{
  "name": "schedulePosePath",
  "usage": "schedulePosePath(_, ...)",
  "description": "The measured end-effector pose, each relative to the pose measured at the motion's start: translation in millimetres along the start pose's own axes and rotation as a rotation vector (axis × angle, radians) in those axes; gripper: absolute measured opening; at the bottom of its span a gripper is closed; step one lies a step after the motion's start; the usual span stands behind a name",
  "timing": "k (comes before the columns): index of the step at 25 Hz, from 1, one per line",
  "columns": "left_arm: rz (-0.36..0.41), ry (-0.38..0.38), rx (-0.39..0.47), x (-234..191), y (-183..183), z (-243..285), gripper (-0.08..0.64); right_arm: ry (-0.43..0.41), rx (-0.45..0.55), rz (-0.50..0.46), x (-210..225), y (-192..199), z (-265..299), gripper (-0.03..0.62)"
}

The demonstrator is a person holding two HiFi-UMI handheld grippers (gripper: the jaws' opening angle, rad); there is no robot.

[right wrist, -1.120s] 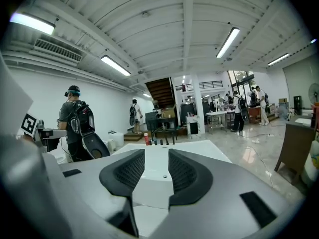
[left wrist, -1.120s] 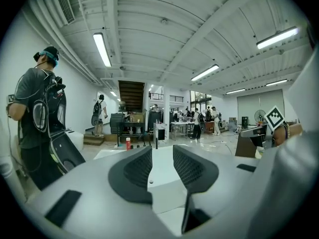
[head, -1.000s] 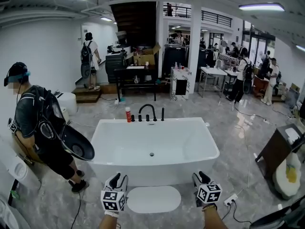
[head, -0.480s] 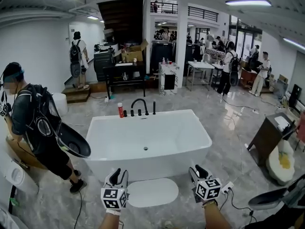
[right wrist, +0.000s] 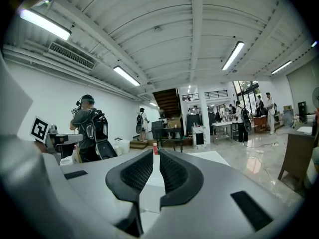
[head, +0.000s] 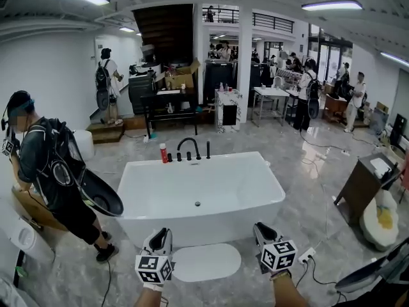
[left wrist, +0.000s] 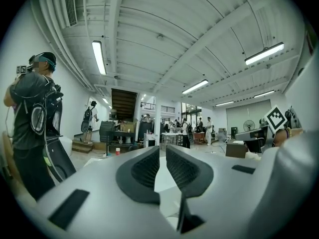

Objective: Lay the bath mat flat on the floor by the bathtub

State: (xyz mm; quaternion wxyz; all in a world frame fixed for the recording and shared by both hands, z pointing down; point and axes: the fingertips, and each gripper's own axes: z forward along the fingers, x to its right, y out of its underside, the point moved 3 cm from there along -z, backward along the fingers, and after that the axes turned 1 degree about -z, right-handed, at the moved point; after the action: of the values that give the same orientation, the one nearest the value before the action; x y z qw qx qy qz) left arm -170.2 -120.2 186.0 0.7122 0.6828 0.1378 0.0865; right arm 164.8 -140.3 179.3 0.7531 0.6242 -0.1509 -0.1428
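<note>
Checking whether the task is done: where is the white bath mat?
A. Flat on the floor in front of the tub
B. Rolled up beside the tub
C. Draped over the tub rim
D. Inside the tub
A: the bath mat lies spread flat on the floor, right by the bathtub front wall.

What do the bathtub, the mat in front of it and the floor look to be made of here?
Bathtub: smooth, glossy white shell, likely acrylic or ceramic, with an even sheen and no visible seams.
Bath mat: pale, matte, flat oval, perhaps soft fabric or foam; too far away to tell.
Floor: grey, veined, polished tile with a marble look; it shows bright reflections.
</note>
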Motion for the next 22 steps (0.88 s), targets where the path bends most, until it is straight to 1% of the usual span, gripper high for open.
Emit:
schedulePosePath(4,0.018,-0.011,-0.002,12,-5,9,0.036,-0.021,0.012,0.013,8,3,-2,0.048)
schedulePosePath(8,0.024,-0.022,0.004,19,-9,16,0.034,-0.029,0.012,0.01,18,2,-1,0.044)
schedulePosePath(10,0.015,-0.033,0.006,18,-9,18,0.034,-0.036,0.015,0.005,20,-1,2,0.043)
schedulePosePath(14,-0.03,-0.053,0.0,21,-2,22,0.034,-0.053,0.021,-0.001,24,-3,5,0.034)
schedulePosePath(17,-0.025,-0.051,-0.008,23,1,23,0.034,-0.058,0.018,0.007,22,-2,6,0.032)
schedulePosePath(22,-0.031,-0.04,-0.016,27,6,19,0.032,-0.043,0.026,-0.015,19,-5,1,0.026)
